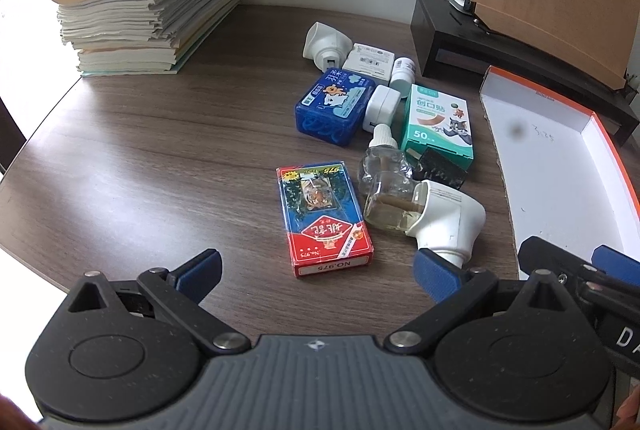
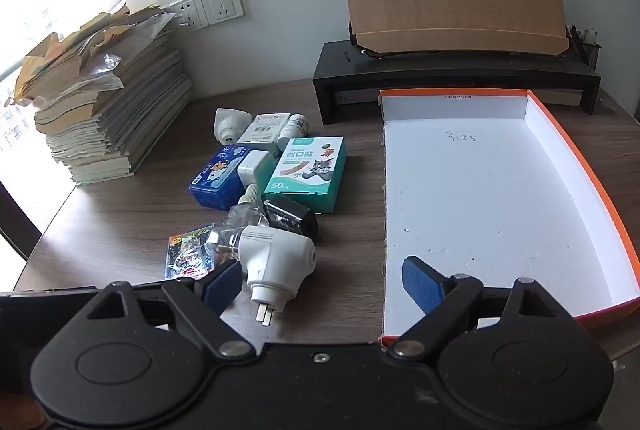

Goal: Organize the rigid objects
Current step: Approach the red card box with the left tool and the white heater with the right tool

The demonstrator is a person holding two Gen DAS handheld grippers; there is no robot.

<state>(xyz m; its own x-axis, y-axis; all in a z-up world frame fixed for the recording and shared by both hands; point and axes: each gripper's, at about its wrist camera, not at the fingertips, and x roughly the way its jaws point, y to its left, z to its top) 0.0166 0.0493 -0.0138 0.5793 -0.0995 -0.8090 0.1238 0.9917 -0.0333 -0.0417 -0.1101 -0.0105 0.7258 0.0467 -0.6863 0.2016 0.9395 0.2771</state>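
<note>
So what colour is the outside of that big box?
Orange outside, white inside the box; the right wrist view shows it best.

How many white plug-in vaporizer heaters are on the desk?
2. One plug-in heater lies nearest the camera, with a liquid bottle attached. The other heater lies at the far end of the pile, beside a white box. None seems hidden.

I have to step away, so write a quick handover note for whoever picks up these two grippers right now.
Left gripper: open, empty, over the playing-card box.
Right gripper: open, empty, by the white plug-in vaporizer.
Box lid tray: nothing in it.
Done: nothing sorted yet.
Left: the whole cluster on the desk beside the tray, including the bandage box and blue case.
</note>
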